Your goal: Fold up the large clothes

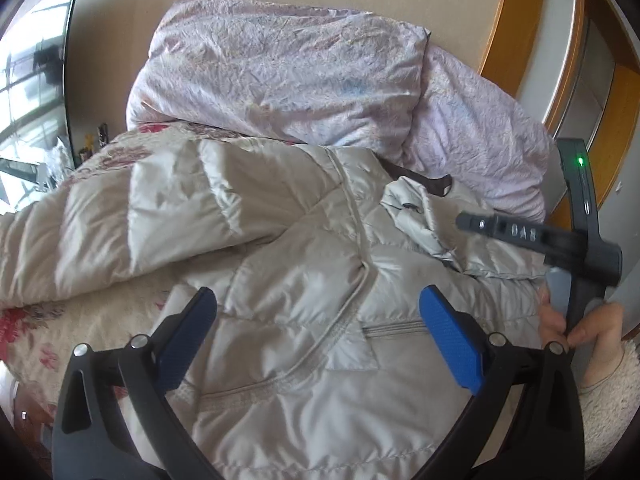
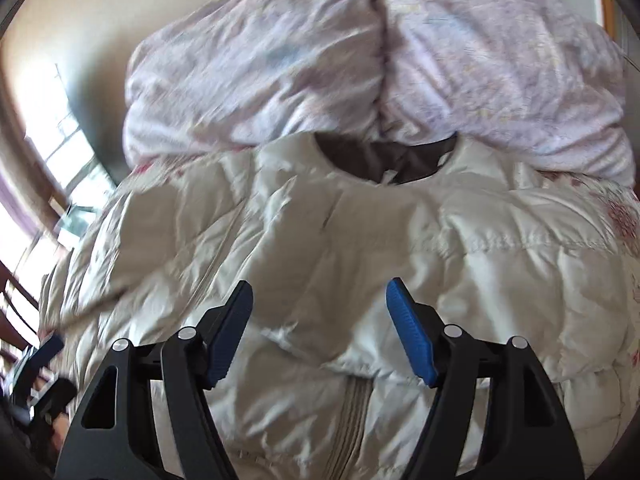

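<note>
A pale beige puffer jacket (image 1: 300,240) (image 2: 320,220) lies spread on the bed, front up, its zip running toward me. Its dark-lined collar (image 2: 384,160) points at the bedding pile. One sleeve (image 1: 140,216) lies out to the left. My left gripper (image 1: 318,304) hovers open over the jacket's lower front near a pocket, with nothing between its blue pads. My right gripper (image 2: 320,290) stands open just above the chest area, also with nothing in it. The left wrist view shows it from the side (image 1: 520,236), held by a hand (image 1: 580,328) over the jacket's right shoulder.
A crumpled lilac duvet (image 1: 280,72) (image 2: 400,60) is piled at the head of the bed behind the collar. A floral bedspread (image 1: 48,320) shows under the jacket. A wooden-framed cabinet (image 1: 520,20) stands at the right, and a window (image 1: 28,80) at the left.
</note>
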A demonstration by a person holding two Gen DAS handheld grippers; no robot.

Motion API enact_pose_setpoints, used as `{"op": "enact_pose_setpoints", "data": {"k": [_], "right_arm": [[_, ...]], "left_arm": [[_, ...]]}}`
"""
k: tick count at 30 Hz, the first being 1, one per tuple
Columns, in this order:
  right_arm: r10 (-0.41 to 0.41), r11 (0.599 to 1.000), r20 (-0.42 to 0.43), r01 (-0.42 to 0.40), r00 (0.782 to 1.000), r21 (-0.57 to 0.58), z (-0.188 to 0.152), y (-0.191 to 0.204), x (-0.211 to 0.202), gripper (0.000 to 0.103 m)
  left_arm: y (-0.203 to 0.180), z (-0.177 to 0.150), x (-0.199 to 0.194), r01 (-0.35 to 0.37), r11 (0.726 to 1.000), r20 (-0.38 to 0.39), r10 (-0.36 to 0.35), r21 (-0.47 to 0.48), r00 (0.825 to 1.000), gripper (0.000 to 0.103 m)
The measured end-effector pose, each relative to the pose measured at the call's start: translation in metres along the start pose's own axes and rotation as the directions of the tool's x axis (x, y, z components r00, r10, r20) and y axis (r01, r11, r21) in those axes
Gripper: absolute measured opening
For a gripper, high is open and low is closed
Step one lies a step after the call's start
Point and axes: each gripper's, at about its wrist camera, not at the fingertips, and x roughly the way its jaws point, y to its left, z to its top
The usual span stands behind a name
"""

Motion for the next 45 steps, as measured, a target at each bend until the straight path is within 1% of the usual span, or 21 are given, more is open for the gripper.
{"op": "enact_pose_setpoints", "data": {"k": [2,3,5,7,10,11,13,16,19,23,26,30,31,32,34,37,38,39,41,42,45], "right_arm": [[-0.074,0.997,-0.017,0.075,0.997,0.037,0.006,-0.004,0.019,0.071],[-0.123,0.992,-0.051,0.123,0.991,0.013,0.005,-0.001,0.035,0.071],[-0.251,0.965,-0.136,0.236,0.958,-0.114,-0.007,0.012,0.072,0.073],[-0.312,0.937,-0.083,0.291,0.947,-0.195,-0.012,0.024,0.075,0.073],[-0.225,0.974,-0.160,0.217,0.961,-0.066,-0.007,0.008,0.059,0.074],[-0.173,0.985,-0.165,0.174,0.971,-0.008,-0.008,0.000,0.048,0.076],[-0.123,0.991,-0.159,0.130,0.980,0.037,-0.011,-0.007,0.031,0.081],[-0.065,0.995,-0.150,0.077,0.987,0.071,-0.020,-0.014,0.009,0.084],[-0.018,0.994,-0.157,0.035,0.987,0.102,-0.026,-0.018,-0.003,0.084],[0.034,0.991,-0.171,-0.010,0.985,0.135,-0.031,-0.021,-0.008,0.084],[0.058,0.988,-0.183,-0.030,0.981,0.152,-0.035,-0.023,-0.009,0.084],[0.079,0.984,-0.185,-0.047,0.980,0.173,-0.039,-0.028,-0.011,0.084],[0.083,0.983,-0.183,-0.050,0.980,0.178,-0.039,-0.029,-0.012,0.084],[0.084,0.982,-0.181,-0.050,0.980,0.182,-0.040,-0.031,-0.013,0.084],[0.087,0.981,-0.179,-0.053,0.980,0.188,-0.040,-0.033,-0.015,0.084],[0.093,0.980,-0.175,-0.059,0.980,0.190,-0.042,-0.035,-0.017,0.084],[0.096,0.980,-0.175,-0.062,0.980,0.190,-0.042,-0.036,-0.017,0.084],[0.098,0.980,-0.175,-0.065,0.980,0.190,-0.042,-0.036,-0.018,0.084],[0.103,0.980,-0.175,-0.069,0.979,0.189,-0.042,-0.036,-0.018,0.084],[0.104,0.980,-0.174,-0.071,0.979,0.188,-0.042,-0.037,-0.019,0.084],[0.107,0.980,-0.167,-0.076,0.980,0.182,-0.043,-0.039,-0.023,0.084]], "left_arm": [[0.003,0.001,0.001,-0.003,1.000,-0.037,0.002,-0.013,0.999,0.101],[0.006,0.000,0.002,-0.003,1.000,-0.060,0.001,-0.022,0.998,0.101],[0.012,-0.002,0.004,-0.021,0.999,-0.104,0.017,-0.034,0.994,0.101],[0.020,-0.004,0.001,-0.069,0.997,-0.130,0.063,-0.040,0.990,0.101],[0.046,-0.005,-0.007,-0.128,0.989,-0.140,0.116,-0.077,0.983,0.101],[0.059,-0.005,-0.011,-0.153,0.983,-0.145,0.138,-0.100,0.980,0.101],[0.085,-0.006,-0.018,-0.204,0.967,-0.159,0.180,-0.151,0.971,0.101],[0.131,-0.010,-0.024,-0.278,0.928,-0.209,0.229,-0.248,0.951,0.101],[0.171,-0.014,-0.029,-0.336,0.876,-0.260,0.254,-0.346,0.931,0.101],[0.204,-0.014,-0.034,-0.361,0.826,-0.261,0.269,-0.433,0.927,0.099],[0.223,-0.013,-0.035,-0.369,0.781,-0.254,0.274,-0.505,0.928,0.089],[0.251,-0.017,-0.030,-0.347,0.708,-0.245,0.247,-0.615,0.938,0.076],[0.255,-0.016,-0.032,-0.345,0.697,-0.222,0.264,-0.629,0.939,0.075],[0.259,-0.016,-0.034,-0.354,0.681,-0.221,0.277,-0.642,0.935,0.071],[0.269,-0.018,-0.038,-0.338,0.650,-0.196,0.283,-0.680,0.939,0.064],[0.283,-0.021,-0.044,-0.312,0.607,-0.168,0.282,-0.731,0.944,0.049],[0.287,-0.022,-0.045,-0.308,0.596,-0.163,0.284,-0.742,0.945,0.040],[0.292,-0.022,-0.045,-0.306,0.589,-0.163,0.284,-0.748,0.945,0.032],[0.296,-0.020,-0.044,-0.302,0.590,-0.157,0.285,-0.748,0.946,0.023],[0.297,-0.018,-0.044,-0.299,0.597,-0.150,0.287,-0.744,0.946,0.018],[0.292,-0.001,-0.050,-0.302,0.636,-0.124,0.310,-0.710,0.943,0.013]]}}
